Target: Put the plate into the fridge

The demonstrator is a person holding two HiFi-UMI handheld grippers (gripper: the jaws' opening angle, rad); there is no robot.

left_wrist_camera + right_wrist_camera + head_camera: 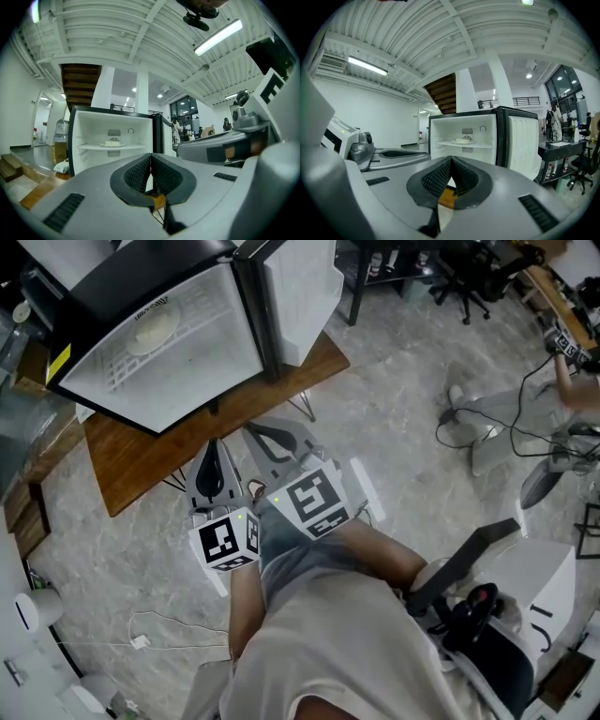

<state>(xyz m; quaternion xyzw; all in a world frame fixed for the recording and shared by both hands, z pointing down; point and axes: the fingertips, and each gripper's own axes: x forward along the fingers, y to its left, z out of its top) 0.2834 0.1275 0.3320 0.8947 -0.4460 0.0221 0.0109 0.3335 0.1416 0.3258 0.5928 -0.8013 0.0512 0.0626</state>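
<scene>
A small black fridge (159,334) stands open on a wooden table (141,465), its white inside facing me. The white plate (153,329) rests on the fridge's shelf; it also shows as the plate (112,143) in the left gripper view and the plate (462,140) in the right gripper view. My left gripper (211,448) and right gripper (255,432) are side by side in front of the table edge, short of the fridge. The left gripper (150,158) is shut with nothing between its pads. The right gripper (451,161) is shut and empty too.
The fridge door (300,287) hangs open to the right. Cables (525,437) and a person's legs (497,418) lie on the floor at right, with an office chair (469,277) behind. A white machine (525,615) stands at lower right. A water bottle (61,129) is left of the fridge.
</scene>
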